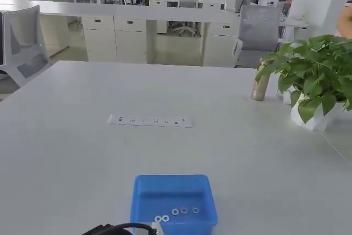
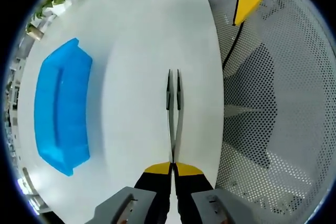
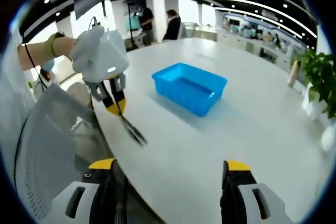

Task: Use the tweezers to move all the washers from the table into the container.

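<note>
White table [image 1: 258,152], tweezers [image 2: 173,103] clamped in left claw [image 2: 172,169], container [image 2: 62,106] apart

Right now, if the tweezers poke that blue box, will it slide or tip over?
Probably slide: the blue box looks like thin plastic holding only a few small washers, so likely light, on a smooth table. Tipping seems unlikely, since it sits low and wide.
</note>
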